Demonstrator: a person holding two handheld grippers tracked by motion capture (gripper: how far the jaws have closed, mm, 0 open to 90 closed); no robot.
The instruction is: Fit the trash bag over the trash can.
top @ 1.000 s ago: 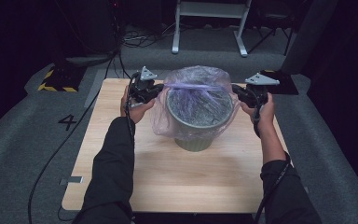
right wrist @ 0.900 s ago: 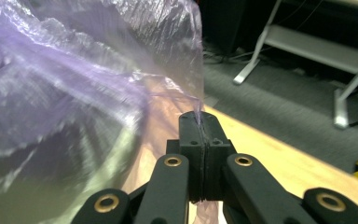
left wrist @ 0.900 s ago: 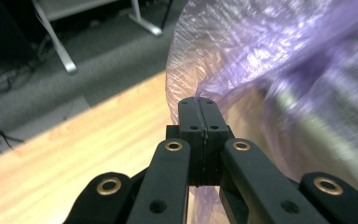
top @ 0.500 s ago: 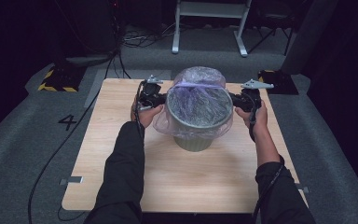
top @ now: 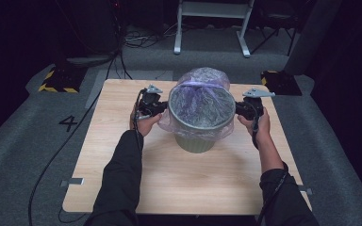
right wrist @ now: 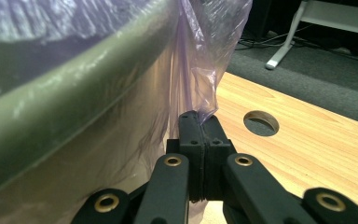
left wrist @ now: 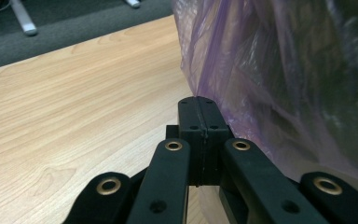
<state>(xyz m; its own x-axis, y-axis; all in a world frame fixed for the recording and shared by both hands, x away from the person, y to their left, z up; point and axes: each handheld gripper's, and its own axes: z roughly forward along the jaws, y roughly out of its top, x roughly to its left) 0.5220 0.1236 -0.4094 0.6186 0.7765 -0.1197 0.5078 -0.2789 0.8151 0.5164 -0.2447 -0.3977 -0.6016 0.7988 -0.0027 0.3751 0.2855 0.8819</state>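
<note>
A grey-green bin (top: 198,139) stands upright on the wooden table (top: 169,183), lined with a translucent purple bag (top: 202,101) folded over its rim. My left gripper (top: 162,109) is at the bin's left side, just below the rim. In the left gripper view it (left wrist: 199,100) is shut, with the edge of the bag (left wrist: 279,79) running down into its tips. My right gripper (top: 238,109) is at the bin's right side. In the right gripper view it (right wrist: 198,116) is shut on a pinch of the bag (right wrist: 205,51) beside the bin's rim (right wrist: 74,88).
A round hole (right wrist: 261,122) is cut in the table near the right gripper. Behind the table stand a white frame (top: 212,28) and yellow-black striped blocks (top: 56,80). A cable (top: 52,160) trails off the table's left side to the floor.
Both grippers came down and inward to the bin's sides. The bag, earlier stretched wide above the rim, now hugs the bin's upper wall.
</note>
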